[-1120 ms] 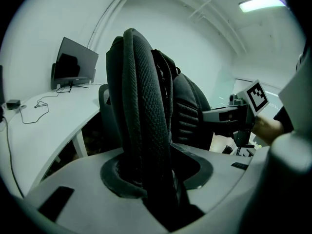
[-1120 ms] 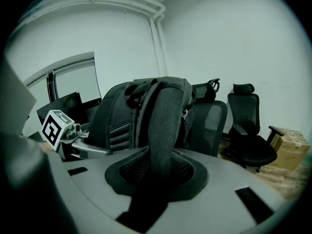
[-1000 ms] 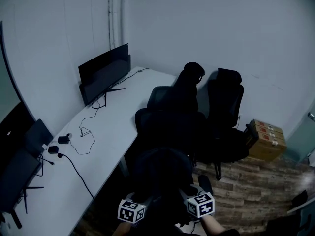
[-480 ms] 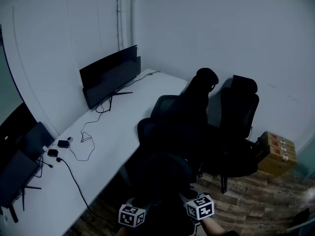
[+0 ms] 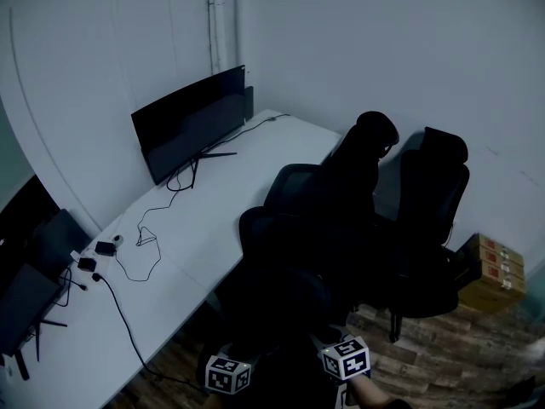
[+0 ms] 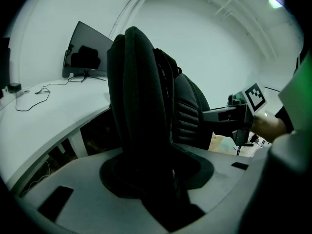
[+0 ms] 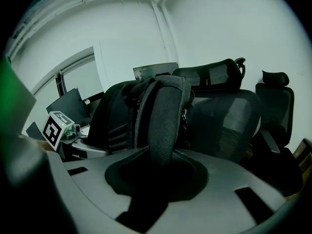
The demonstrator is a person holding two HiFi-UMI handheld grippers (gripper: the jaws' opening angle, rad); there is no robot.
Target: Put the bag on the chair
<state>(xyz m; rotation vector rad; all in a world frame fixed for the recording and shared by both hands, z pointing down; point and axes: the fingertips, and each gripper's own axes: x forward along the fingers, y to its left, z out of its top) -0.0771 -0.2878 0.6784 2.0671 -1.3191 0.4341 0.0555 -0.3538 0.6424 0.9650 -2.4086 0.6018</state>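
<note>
Left tongs and right tongs clamp bag straps.

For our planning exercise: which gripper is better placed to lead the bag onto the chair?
Probably right, narrowly. The right gripper and left gripper each clamp the bag, but the chair sits just beyond the right one; the left faces the desk.

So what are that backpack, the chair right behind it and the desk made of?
Backpack: apparently black woven fabric over padding; its strap shows a fine, matte, pebbly weave.
Office chair: the back looks like dark mesh on a plastic frame, with a fine grid pattern across it.
Desk: a smooth white top with no visible grain, probably laminate, though the dim light leaves that open.
</note>
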